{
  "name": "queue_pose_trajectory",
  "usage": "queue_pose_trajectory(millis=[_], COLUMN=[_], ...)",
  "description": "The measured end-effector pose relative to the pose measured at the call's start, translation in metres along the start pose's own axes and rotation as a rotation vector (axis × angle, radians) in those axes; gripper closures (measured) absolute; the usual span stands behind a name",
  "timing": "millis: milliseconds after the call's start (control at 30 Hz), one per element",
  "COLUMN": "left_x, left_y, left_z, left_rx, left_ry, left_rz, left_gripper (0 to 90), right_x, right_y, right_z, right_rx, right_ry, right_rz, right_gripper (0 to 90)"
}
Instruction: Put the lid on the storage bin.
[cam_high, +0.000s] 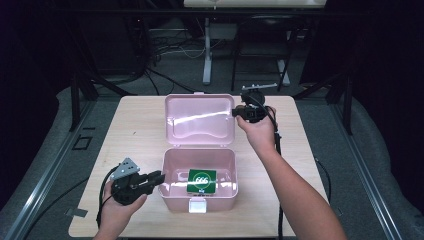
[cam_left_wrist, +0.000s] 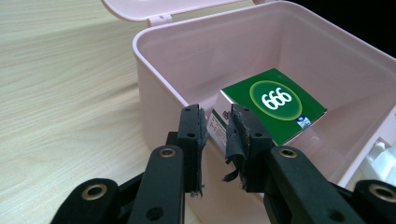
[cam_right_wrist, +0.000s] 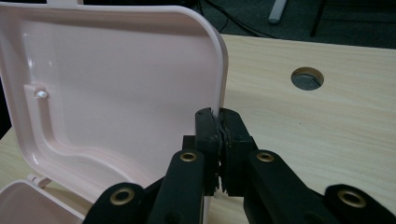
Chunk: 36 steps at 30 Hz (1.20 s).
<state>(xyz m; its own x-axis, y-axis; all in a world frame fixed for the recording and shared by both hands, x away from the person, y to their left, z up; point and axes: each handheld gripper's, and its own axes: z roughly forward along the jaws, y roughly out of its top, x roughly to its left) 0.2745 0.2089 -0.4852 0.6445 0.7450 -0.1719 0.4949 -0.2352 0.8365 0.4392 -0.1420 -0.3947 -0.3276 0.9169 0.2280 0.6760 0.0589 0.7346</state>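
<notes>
Where gripper (cam_right_wrist: 218, 122) pinches, lid (cam_right_wrist: 116, 93) edge hidden

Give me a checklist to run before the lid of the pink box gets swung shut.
1. Right hand-held gripper pinching the lid by its edge: ok, the jaws are closed on the rim.
2. Lid standing open: ok, it rises behind the pink box.
3. Green packet lying below the rim: ok, it sits on the box floor.
4. Left hand-held gripper out of the lid's path: not ok, its jaws straddle the box wall at the rim.
5. Left jaws pressing on the wall: cannot tell.
6. Front latch free: cannot tell.
</notes>
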Motion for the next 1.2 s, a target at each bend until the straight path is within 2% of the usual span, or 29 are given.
queue_pose_trajectory(millis=[200,400,933,1200], left_x=[0.0,0.0,0.001,0.0], left_y=[0.0,0.0,-0.001,-0.001], left_z=[0.0,0.0,0.0,0.0], left_rx=[0.002,-0.002,-0.005,-0.007], left_ry=[-0.001,0.0,0.002,0.007], left_rz=[0.0,0.0,0.0,0.0], left_gripper=[74.5,74.6,75.1,75.3], right_x=[0.003,0.007,0.012,0.015], right_y=[-0.004,-0.009,-0.027,-0.037], right_z=[-0.009,-0.019,-0.045,-0.054], right_rx=[-0.031,-0.058,-0.104,-0.143], right_ry=[0.005,0.004,0.029,0.029], right_rz=[-0.02,-0.061,-0.095,-0.136], right_gripper=[87.8,87.8,87.7,87.6])
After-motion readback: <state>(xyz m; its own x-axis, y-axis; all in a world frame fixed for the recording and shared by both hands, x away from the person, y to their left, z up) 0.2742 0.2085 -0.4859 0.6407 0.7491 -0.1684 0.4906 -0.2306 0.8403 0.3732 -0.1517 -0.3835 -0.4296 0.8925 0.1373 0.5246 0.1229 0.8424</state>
